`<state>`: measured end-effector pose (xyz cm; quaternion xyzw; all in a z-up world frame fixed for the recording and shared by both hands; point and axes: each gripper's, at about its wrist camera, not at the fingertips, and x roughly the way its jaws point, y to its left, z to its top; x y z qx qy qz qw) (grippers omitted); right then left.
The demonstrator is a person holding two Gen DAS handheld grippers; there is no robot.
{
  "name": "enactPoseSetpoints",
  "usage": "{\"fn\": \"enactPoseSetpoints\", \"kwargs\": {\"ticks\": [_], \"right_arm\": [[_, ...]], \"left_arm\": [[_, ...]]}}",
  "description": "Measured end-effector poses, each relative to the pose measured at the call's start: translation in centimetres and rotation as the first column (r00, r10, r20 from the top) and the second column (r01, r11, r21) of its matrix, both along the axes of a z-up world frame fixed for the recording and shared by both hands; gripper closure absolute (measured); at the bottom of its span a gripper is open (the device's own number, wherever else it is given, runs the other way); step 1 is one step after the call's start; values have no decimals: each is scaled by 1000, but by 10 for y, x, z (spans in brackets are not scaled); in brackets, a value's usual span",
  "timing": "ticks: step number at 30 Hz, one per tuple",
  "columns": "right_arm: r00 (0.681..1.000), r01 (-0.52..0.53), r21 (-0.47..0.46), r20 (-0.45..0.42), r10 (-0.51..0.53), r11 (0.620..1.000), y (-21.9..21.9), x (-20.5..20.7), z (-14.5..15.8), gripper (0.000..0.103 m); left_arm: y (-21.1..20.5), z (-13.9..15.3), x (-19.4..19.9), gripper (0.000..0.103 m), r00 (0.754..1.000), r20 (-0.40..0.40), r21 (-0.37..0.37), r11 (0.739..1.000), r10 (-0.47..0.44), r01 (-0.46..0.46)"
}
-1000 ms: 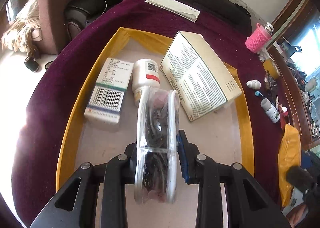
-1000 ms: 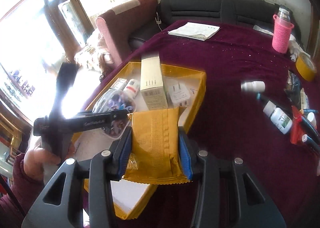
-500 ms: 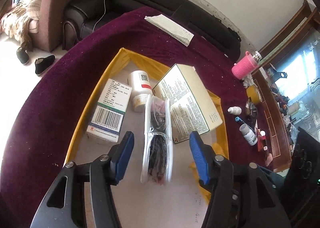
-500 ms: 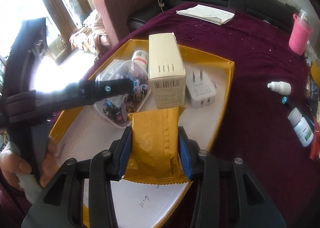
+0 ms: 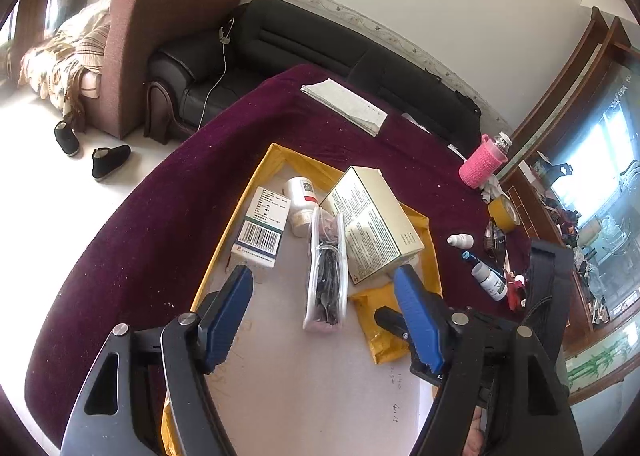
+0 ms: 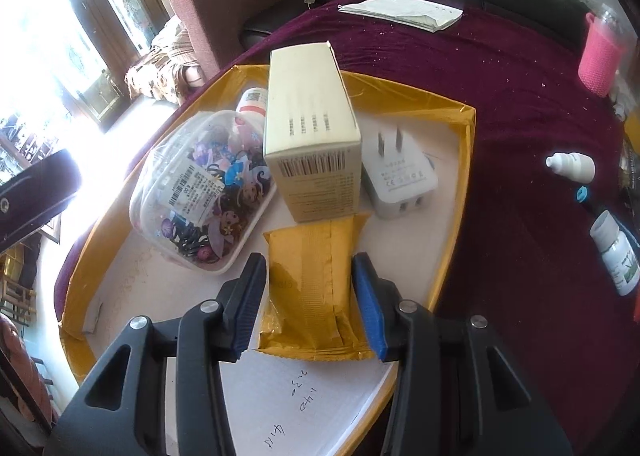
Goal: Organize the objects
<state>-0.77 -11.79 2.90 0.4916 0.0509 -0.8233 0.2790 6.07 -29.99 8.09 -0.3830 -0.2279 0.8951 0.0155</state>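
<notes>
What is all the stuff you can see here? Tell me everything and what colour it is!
tray: 1, yellow rim, white floor, on the purple cloth
clear case: 1, see-through, cartoon stickers, in tray
tall box: 1, cream, in tray
charger plug: 1, white, in tray beside the tall box
small box: 1, white with barcode, in tray
pill bottle: 1, white, lying in tray
yellow packet: 1, gold, over tray floor
papers: 1 pile, white, far side of cloth
pink bottle: 1, pink sleeve, on cloth
dropper bottle: 1, white, on cloth
tape roll: 1, yellow, on cloth
left gripper: 1, black and blue, jaws opening, empty
right gripper: 1, black and blue, holding the yellow packet
</notes>
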Motion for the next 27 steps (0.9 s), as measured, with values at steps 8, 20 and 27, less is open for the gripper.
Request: {"fn": "enactPoseSetpoints", "kwargs": {"ticks": [8, 20, 27], "right_arm": [[984, 47, -77, -169, -60, 996, 68, 36, 73, 60], [814, 308, -158, -467, -346, 938, 276, 145, 320, 40], [610, 517, -35, -686, -396, 856, 318, 207, 500, 35]], "left_arm": [[35, 56, 39, 35, 988, -113, -31, 994, -106, 103], [105, 247, 109, 35, 882, -333, -103, 942, -334, 318], [120, 408, 157, 34, 824, -495, -211, 958, -276, 194]]}}
